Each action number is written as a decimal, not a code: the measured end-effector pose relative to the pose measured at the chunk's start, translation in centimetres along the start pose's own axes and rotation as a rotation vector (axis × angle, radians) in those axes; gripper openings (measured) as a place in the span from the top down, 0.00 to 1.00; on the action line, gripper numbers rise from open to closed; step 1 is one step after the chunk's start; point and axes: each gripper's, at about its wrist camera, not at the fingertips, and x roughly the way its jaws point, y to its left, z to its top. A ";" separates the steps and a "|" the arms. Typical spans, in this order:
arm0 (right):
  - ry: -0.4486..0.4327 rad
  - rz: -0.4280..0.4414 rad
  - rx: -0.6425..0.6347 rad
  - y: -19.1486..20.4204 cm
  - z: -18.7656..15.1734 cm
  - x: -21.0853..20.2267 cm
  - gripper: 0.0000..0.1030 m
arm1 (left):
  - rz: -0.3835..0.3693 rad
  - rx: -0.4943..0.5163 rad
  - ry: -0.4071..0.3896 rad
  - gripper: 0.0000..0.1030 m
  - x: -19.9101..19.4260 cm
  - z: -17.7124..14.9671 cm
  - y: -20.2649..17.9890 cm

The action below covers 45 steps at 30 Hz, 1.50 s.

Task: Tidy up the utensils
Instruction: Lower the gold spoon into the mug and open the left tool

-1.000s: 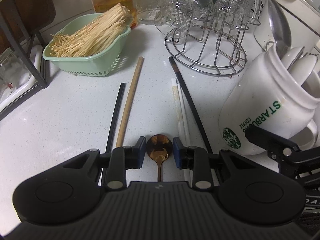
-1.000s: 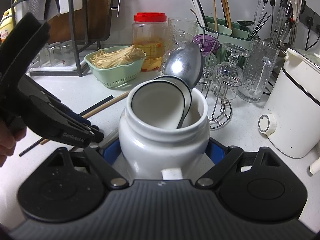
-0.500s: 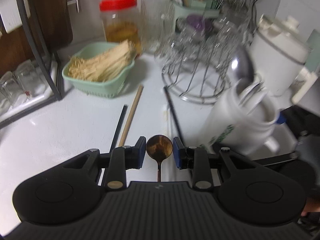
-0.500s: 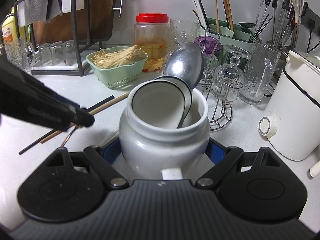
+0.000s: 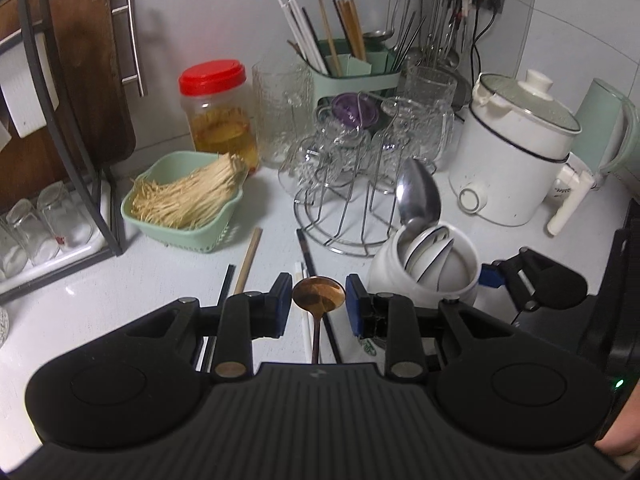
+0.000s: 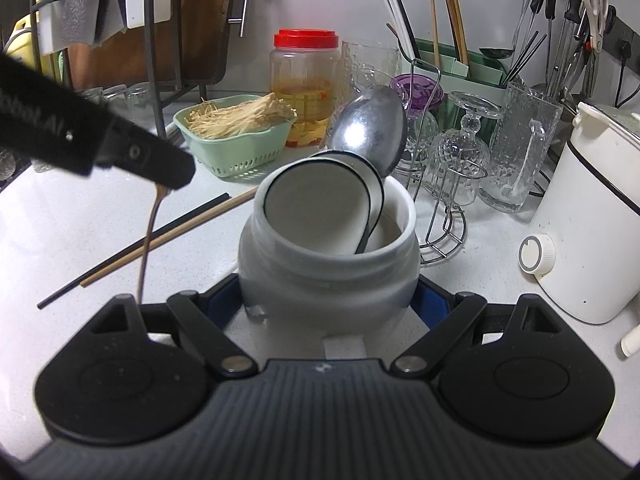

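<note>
My left gripper (image 5: 319, 301) is shut on a copper spoon (image 5: 319, 294), pinching its bowl between the blue pads above the counter. From the right wrist view that gripper's finger (image 6: 152, 160) shows at upper left, and the spoon's handle (image 6: 147, 240) hangs down from it. My right gripper (image 6: 328, 293) is shut on a white mug (image 6: 328, 264) standing on the counter. The mug (image 5: 424, 280) holds a large metal spoon (image 6: 370, 132) and white ceramic spoons (image 6: 320, 208). Loose chopsticks lie on the counter: a wooden one (image 5: 248, 260), a black one (image 5: 227, 284), a white one (image 5: 305, 324).
A green basket of enoki mushrooms (image 5: 180, 236) and a red-lidded jar (image 5: 218, 120) stand at the back left. A wire rack with glasses (image 5: 352, 208), a green utensil caddy (image 5: 356, 80) and a white electric pot (image 5: 516, 160) crowd the back right. A dark dish rack (image 5: 80, 184) borders the left.
My left gripper has risen with the copper spoon, lifting it off the counter and tilting up towards the back wall. The right gripper and mug have stayed put.
</note>
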 end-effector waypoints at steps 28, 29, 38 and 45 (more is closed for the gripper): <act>-0.004 0.004 0.003 0.0 0.3 0.3 0.11 | -0.115 0.061 -0.110 0.68 -7.7 9.7 -3.7; -0.004 0.003 0.003 0.0 0.3 0.4 0.11 | -0.122 0.067 -0.120 0.68 -8.0 10.0 -4.0; -0.004 0.004 0.002 0.0 0.3 0.4 0.11 | -0.178 0.119 -0.127 0.68 -7.0 11.0 -6.9; -0.005 0.006 0.000 -0.1 0.4 0.5 0.11 | -0.193 0.123 -0.041 0.68 -4.2 10.1 -7.2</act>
